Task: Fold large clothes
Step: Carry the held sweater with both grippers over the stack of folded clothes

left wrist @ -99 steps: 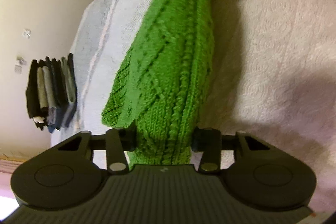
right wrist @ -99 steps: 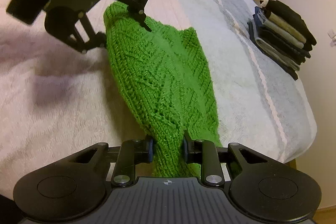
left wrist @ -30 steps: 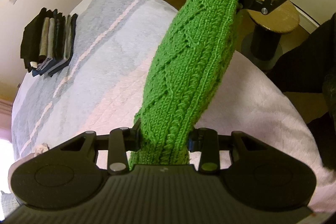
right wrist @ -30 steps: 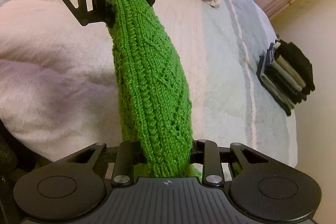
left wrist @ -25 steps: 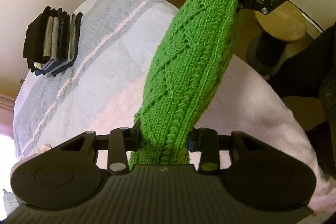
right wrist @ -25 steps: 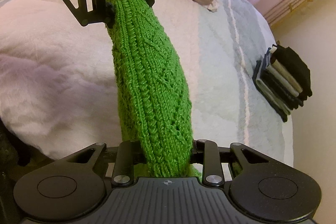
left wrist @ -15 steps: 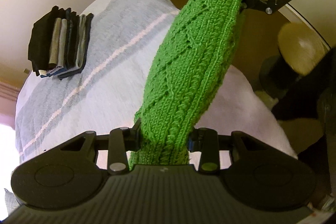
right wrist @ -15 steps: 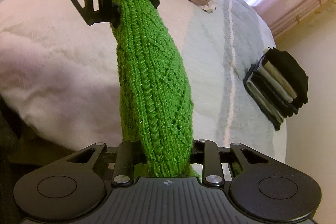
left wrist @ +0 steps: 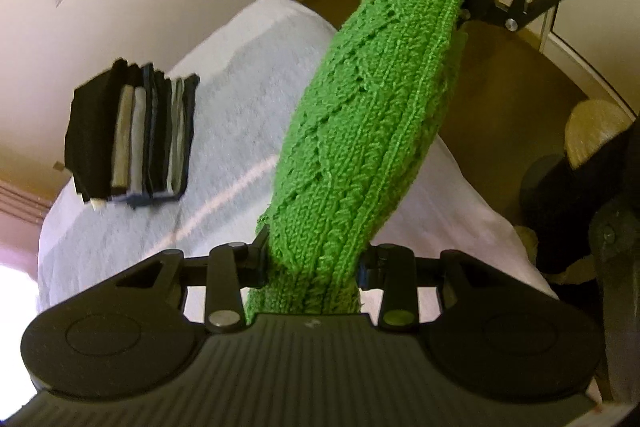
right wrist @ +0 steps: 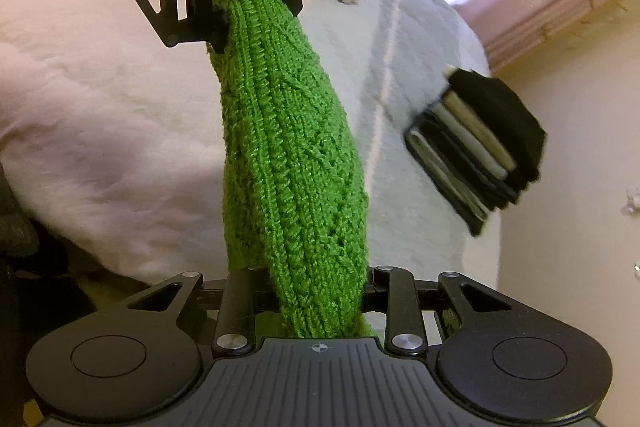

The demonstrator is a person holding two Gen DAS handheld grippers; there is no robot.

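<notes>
The green knitted garment (left wrist: 360, 131) is held off the bed (left wrist: 240, 75), stretched lengthwise between two grippers. The left gripper (left wrist: 312, 263) is clamped on one end; the right gripper (right wrist: 320, 287) is clamped on the other. The span hangs clear of the cover, above the bed's near edge, judged so that the fold stays aligned while it is carried. A stack of folded clothes (right wrist: 476, 147) sits at the far corner of the bed, near the wall; it is the likely destination. Risk: a bulky knit may slip or unroll if tension drops.
</notes>
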